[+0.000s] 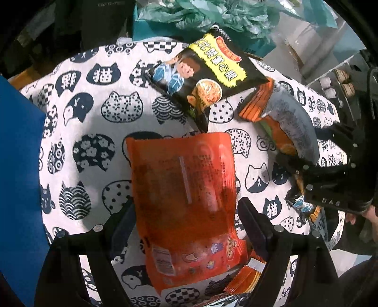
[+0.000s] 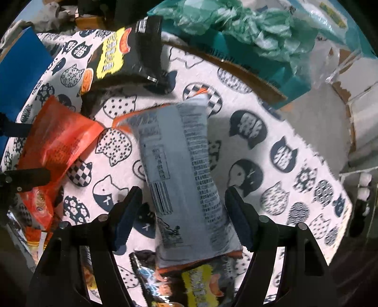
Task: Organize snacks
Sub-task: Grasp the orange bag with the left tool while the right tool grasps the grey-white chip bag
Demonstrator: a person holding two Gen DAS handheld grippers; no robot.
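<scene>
Black fingers of the left gripper [image 1: 186, 226] stand wide on either side of an orange packet [image 1: 184, 200], which lies printed-back up on the cat-print cloth [image 1: 99, 132]. Its near-side finger seems to touch the packet's edge and the other stands just clear; whether the pads press on it cannot be told. Nearer the camera than this packet, a second orange wrapper [image 1: 245, 276] pokes out from under its corner. Ahead of the fingertips, a black packet [image 1: 203, 78] with yellow lettering lies tilted on the cloth, and to its right a grey packet [image 1: 293, 125] with orange ends lies under the right gripper [image 1: 330, 189], seen here from the side. Off to the left stands a blue panel [image 1: 19, 165]; beyond the cloth sits a heap of green plastic [image 1: 200, 16].

From the right wrist, the right gripper's fingers also stand wide, straddling the grey packet [image 2: 182, 179], with a gap showing at each side, so nothing is gripped. Nearer the camera, another black packet [image 2: 189, 283] lies partly under the grey one. To the left lies the orange packet [image 2: 56, 141] with the left gripper's black fingers [image 2: 26, 181] at it. Ahead and left lies the black packet [image 2: 125, 52].
</scene>
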